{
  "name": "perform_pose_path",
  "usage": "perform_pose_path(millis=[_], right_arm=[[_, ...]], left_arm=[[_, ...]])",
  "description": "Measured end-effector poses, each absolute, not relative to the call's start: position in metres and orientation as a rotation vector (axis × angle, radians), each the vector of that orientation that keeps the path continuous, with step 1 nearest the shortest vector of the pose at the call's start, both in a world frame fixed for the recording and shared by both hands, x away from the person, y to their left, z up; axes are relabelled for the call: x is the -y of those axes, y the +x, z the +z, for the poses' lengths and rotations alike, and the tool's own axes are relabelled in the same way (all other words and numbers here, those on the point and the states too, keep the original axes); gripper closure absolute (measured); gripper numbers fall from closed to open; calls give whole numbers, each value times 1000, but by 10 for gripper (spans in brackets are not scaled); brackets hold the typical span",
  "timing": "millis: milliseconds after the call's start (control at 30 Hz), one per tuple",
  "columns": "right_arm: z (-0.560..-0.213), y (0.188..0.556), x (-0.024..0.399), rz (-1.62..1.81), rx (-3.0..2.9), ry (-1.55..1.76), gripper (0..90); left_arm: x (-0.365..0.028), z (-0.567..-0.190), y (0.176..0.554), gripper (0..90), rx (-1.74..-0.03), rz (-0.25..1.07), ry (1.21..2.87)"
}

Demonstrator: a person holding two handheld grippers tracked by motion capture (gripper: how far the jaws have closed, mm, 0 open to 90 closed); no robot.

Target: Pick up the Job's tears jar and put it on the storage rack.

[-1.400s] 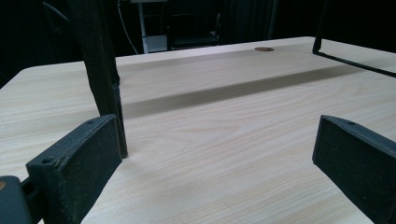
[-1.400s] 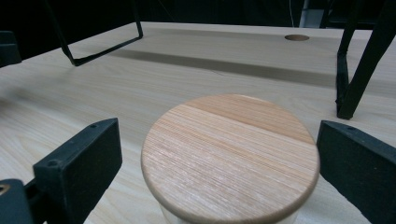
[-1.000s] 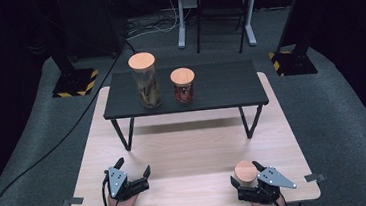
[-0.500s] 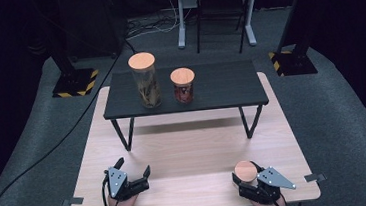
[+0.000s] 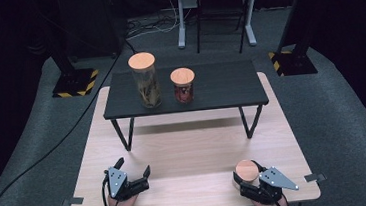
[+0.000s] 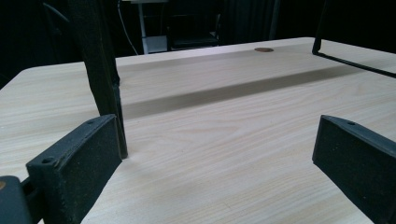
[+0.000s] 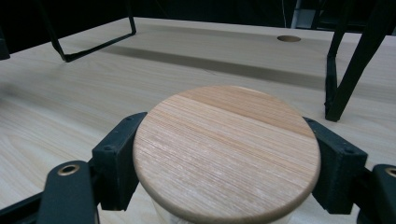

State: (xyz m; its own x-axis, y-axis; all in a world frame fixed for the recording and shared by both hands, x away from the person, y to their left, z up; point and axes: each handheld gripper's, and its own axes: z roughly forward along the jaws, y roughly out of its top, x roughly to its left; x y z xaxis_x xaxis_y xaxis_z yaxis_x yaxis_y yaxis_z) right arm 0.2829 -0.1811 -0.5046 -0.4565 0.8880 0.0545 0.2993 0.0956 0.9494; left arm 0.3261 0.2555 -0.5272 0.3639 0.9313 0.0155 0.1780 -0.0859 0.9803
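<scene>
A small jar with a round wooden lid (image 5: 247, 170) (image 7: 226, 149) stands at the near right of the light wooden table (image 5: 190, 147). My right gripper (image 5: 245, 175) is shut on it just under the lid, and its black pads (image 7: 116, 158) press the jar from both sides. My left gripper (image 5: 134, 166) (image 6: 215, 163) rests low at the near left with its jaws wide open over bare wood. Nothing is between them.
A low black table (image 5: 220, 87) stands on the far half of the wooden table. It carries a tall jar (image 5: 145, 81) and a shorter jar (image 5: 183, 85), both with wooden lids. One of its thin black legs (image 6: 100, 74) rises close to my left gripper.
The right gripper's jaws have closed in on the small jar. Both hands stay where they were.
</scene>
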Motion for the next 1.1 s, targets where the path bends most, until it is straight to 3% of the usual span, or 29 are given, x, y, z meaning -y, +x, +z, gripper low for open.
perform_pose_path(millis=[1100], right_arm=[[-444,293,181,1464,-1789,1088,226]], left_arm=[[-255,-527,327,7,-1038,866,1543]])
